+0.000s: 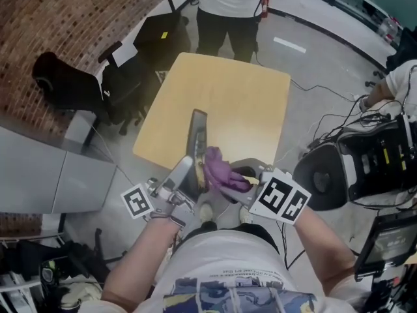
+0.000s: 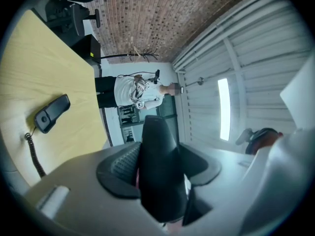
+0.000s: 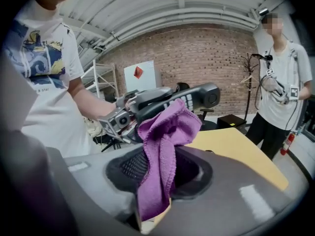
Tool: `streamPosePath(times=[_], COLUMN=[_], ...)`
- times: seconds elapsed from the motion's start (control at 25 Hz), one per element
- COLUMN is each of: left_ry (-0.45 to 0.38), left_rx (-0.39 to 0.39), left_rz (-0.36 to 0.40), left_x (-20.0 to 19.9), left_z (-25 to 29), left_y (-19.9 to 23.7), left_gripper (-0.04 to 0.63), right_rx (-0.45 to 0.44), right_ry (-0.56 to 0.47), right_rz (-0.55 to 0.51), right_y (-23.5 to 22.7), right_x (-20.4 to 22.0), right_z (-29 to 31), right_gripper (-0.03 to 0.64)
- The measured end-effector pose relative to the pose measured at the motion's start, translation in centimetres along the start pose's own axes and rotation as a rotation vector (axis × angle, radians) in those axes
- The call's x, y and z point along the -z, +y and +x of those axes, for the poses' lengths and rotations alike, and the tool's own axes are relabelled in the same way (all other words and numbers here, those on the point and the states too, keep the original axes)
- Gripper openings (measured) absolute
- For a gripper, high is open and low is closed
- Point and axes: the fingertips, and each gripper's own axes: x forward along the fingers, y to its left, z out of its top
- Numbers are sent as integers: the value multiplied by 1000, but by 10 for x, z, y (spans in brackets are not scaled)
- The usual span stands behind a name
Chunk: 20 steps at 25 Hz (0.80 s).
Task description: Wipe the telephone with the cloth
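My left gripper (image 1: 187, 173) is shut on a dark telephone handset (image 1: 197, 134), which sticks out over the near edge of the yellow table (image 1: 241, 103). From the left gripper view the handset (image 2: 158, 166) stands straight up between the jaws. My right gripper (image 1: 232, 182) is shut on a purple cloth (image 1: 220, 168) that rests against the handset. In the right gripper view the cloth (image 3: 165, 132) hangs from the jaws and its top touches the keypad side of the handset (image 3: 189, 98). A black telephone part with a coiled cord (image 2: 51, 113) lies on the table.
A person in a white shirt (image 1: 228, 5) stands at the table's far end. Black office chairs (image 1: 65, 80) stand to the left. Black equipment and cables (image 1: 365, 165) crowd the floor on the right, next to another person's arm (image 1: 397, 83).
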Motion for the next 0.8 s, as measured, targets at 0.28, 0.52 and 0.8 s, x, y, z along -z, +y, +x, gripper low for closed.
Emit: streamPosePath(times=[0.28, 0.52, 0.8], left_ry=[19, 8, -3], left_rx=[18, 16, 24], left_rz=[-35, -38, -55], left_x=[6, -8, -26], left_z=[4, 11, 21], left_y=[-2, 3, -1], left_gripper=[252, 252, 252], right_rx=[94, 24, -33], right_ry=[15, 46, 78], right_rz=[55, 28, 14], right_y=[-40, -18, 5], right_x=[-16, -11, -12], right_z=[3, 20, 20], right_gripper=[118, 117, 118])
